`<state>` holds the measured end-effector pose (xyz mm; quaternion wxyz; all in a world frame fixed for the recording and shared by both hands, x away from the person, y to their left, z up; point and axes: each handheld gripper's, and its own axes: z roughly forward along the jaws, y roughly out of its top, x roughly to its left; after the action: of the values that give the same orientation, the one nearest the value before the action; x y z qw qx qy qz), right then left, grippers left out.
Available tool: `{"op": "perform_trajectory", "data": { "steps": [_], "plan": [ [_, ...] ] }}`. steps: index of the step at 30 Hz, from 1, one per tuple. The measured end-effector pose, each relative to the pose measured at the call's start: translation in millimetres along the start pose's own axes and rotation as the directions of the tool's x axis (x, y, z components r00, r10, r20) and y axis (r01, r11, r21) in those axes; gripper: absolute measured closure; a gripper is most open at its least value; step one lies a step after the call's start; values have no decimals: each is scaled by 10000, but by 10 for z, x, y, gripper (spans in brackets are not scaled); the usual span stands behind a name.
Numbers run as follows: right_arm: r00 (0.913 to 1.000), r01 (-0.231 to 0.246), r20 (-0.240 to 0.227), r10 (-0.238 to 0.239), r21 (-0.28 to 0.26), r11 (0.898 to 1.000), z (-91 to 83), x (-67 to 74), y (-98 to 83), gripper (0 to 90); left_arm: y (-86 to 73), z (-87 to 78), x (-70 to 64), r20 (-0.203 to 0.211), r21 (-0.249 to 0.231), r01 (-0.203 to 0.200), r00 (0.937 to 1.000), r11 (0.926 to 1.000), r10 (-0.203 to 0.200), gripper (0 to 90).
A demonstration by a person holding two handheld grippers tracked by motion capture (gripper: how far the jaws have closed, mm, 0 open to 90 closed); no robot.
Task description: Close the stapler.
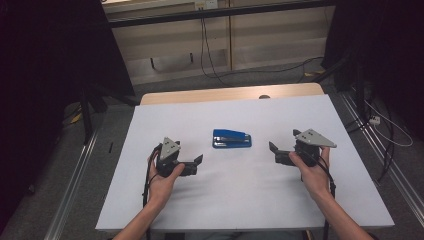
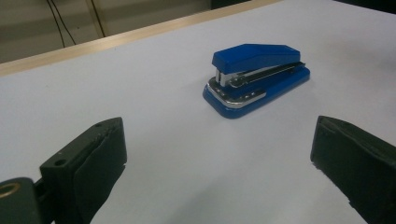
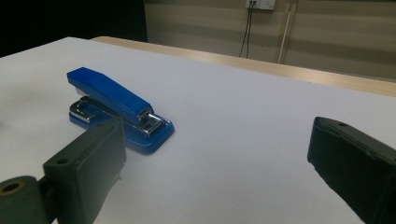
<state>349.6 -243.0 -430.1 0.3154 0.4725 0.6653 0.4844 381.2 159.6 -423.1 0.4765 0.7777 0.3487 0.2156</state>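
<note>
A white rectangular table [image 1: 240, 200] with a pale wooden far edge carried a blue plastic stapler with chrome metal parts [image 1: 231, 138], which lay flat near the middle, between the 2 grippers and touching neither. The left gripper [image 1: 199, 161] pointed toward it, its 2 black jaws spread wide with nothing between them. The right gripper [image 1: 273, 149] faced it likewise, jaws gaping and empty. In both gripper views the jaws were cut off by the frame's lower edge.
</note>
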Motion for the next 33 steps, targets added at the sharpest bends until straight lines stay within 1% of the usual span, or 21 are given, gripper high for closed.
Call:
{"op": "perform_trajectory", "data": {
  "steps": [3, 5, 7, 8, 11, 12, 14, 17, 19, 20, 22, 24, 25, 27, 29, 31, 33],
  "plan": [
    [9999, -35, -97, 36, 97, 9999, -63, -2, -58, 33, -12, -70, 17, 8, -168, 141, 9999, 9998, -141, 36],
    [10000, 50, -31, -49, 138, 9999, -97, -1, -93, 31, -20, -111, 30, -9, -232, 193, 9998, 9995, -193, 36],
    [10000, 22, 8, -22, 54, 10000, -116, 1, -92, 31, -33, -151, 34, -88, -272, 217, 9997, 9994, -219, 36],
    [10000, 43, 43, -43, 15, 10000, -122, 3, -82, 32, -42, -172, 36, -97, -283, 138, 9999, 9995, -141, 37],
    [9999, 29, 117, -28, -44, 10000, -155, 12, -72, 33, -70, -233, 45, -122, -328, 252, 9996, 9991, -256, 36],
    [9999, 73, 156, -72, -30, 10000, -176, 11, -79, 34, -78, -253, 50, -126, -352, 296, 9995, 9989, -301, 35],
    [9998, -48, 218, 49, -66, 10000, -226, 4, -96, 33, -93, -299, 63, -121, -379, 269, 9996, 9989, -274, 35],
    [9995, -89, 298, 93, -129, 9999, -313, -16, -116, 32, -126, -366, 79, -168, -489, 489, 9986, 9976, -498, 35],
    [9991, -79, 424, 88, -219, 9997, -366, -32, -122, 29, -151, -417, 90, -233, -468, 469, 9986, 9978, -480, 35],
    [9991, -77, 416, 87, -240, 9997, -385, -40, -124, 29, -163, -438, 95, -275, -501, 480, 9984, 9976, -494, 35],
    [9990, -11, 445, 20, -185, 9998, -420, -59, -134, 29, -195, -487, 116, -238, -435, 470, 9986, 9979, -481, 35],
    [9990, 51, 454, -49, -58, 10000, -445, -78, -157, 29, -237, -534, 135, -404, -356, 353, 9985, 9987, -367, 35],
    [9988, 65, 484, -64, -9, 10000, -458, -86, -173, 29, -259, -558, 147, -501, -340, 368, 9980, 9987, -385, 35],
    [9985, 107, 530, -112, 100, 9999, -494, -102, -203, 29, -282, -605, 178, -591, -294, 476, 9970, 9984, -493, 35],
    [9982, 94, 585, -102, 128, 9999, -535, -119, -221, 29, -295, -656, 197, -828, -352, 565, 9948, 9978, -592, 35],
    [9974, 60, 716, -71, 142, 9999, -583, -135, -227, 33, -312, -704, 213, -917, -420, 654, 9934, 9970, -690, 35],
    [9955, 44, 942, -67, 244, 9997, -626, -149, -235, 35, -341, -746, 227, -991, -449, 697, 9923, 9966, -739, 35]
  ]
}}
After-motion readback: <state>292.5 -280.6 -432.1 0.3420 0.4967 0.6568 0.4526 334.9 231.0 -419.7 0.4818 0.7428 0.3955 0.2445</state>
